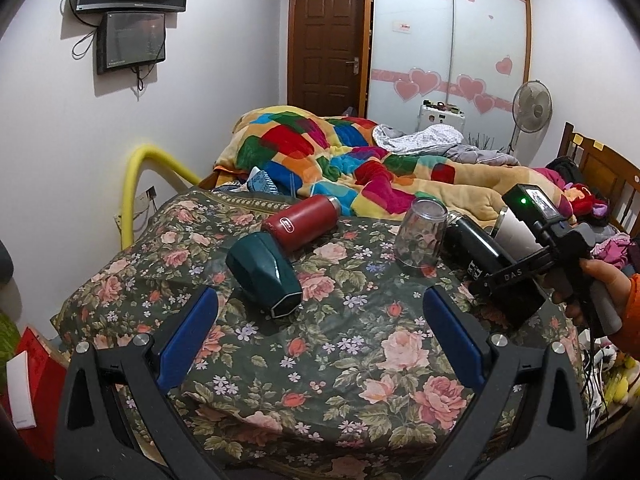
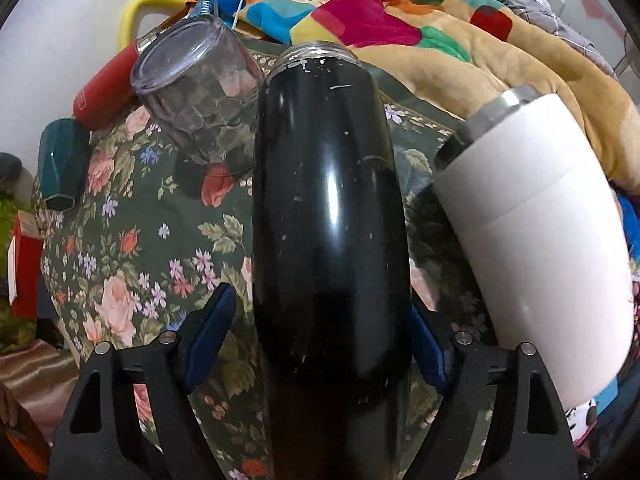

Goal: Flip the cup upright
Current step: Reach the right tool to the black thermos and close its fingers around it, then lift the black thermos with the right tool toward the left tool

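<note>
Black flask [image 2: 328, 216] lying lengthwise, mouth pointing away, between right tool's [image 2: 320, 344] spread fingers; left tool [image 1: 320, 340] released.

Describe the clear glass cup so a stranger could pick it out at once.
Find the floral bedspread in front of the patchwork quilt. Near its far edge, the clear glass cup stands mouth-down, tilted, just left of the black flask lying between the right gripper's fingers. It is the only see-through vessel; its neighbours are opaque.

The left wrist view looked from farther back across the floral bedspread [image 1: 320, 360]. The right wrist view sat close behind the black flask [image 2: 328, 220] between its fingers [image 2: 208, 336]; both shared the flask.
</note>
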Tool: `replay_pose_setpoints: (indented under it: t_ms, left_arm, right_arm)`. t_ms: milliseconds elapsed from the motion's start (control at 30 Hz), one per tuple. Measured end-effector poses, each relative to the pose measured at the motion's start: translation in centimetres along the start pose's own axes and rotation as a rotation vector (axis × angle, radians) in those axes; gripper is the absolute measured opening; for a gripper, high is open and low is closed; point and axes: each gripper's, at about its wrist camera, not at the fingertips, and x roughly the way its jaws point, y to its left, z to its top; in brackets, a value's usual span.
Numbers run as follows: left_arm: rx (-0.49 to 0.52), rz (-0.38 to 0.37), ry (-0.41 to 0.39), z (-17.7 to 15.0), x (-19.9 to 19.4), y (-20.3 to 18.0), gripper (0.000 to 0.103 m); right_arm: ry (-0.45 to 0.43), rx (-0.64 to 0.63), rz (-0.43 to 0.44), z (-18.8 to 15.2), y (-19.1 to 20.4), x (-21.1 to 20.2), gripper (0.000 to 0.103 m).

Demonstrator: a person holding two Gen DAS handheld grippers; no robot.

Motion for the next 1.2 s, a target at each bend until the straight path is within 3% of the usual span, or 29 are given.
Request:
replay_pose_setpoints:
  t_ms: [33, 67, 367, 667, 933, 1200]
  left_arm:
    - [-0.002, 0.001, 0.0, 0.0, -0.1, 0.1, 0.103]
    - [-0.004, 0.004, -0.001, 0.0, -0.2, 0.3, 0.103]
    - [-0.016, 0.01, -0.02, 0.2, -1.7, 0.7, 0.103]
    - [-0.012, -0.015, -0.065, 0.4, -4.4, 0.3, 0.103]
    - [-0.005, -0.027, -0.099, 0.2, -7.1, 0.3, 0.103]
    - [-0.004, -0.019, -0.1, -0.3, -8.5, 1.1, 0.103]
  right_arm:
    - [0.001, 0.007, -0.004, 0.2, -0.2, 0.2, 0.063]
    - [-0.008, 0.007, -0.012, 0.3, -0.2, 0.2, 0.062]
    - [-0.031, 0.044, 0.01, -1.2, 0.0, -0.4, 0.062]
    - [-0.122, 0.034, -0.01, -4.3, 1.4, -5.5, 0.062]
    - [-0.256, -0.037, -0.03, -6.8, 5.6, -11.5, 0.062]
    - [-0.282, -0.126, 0.023, -7.9, 10.1, -11.2, 0.062]
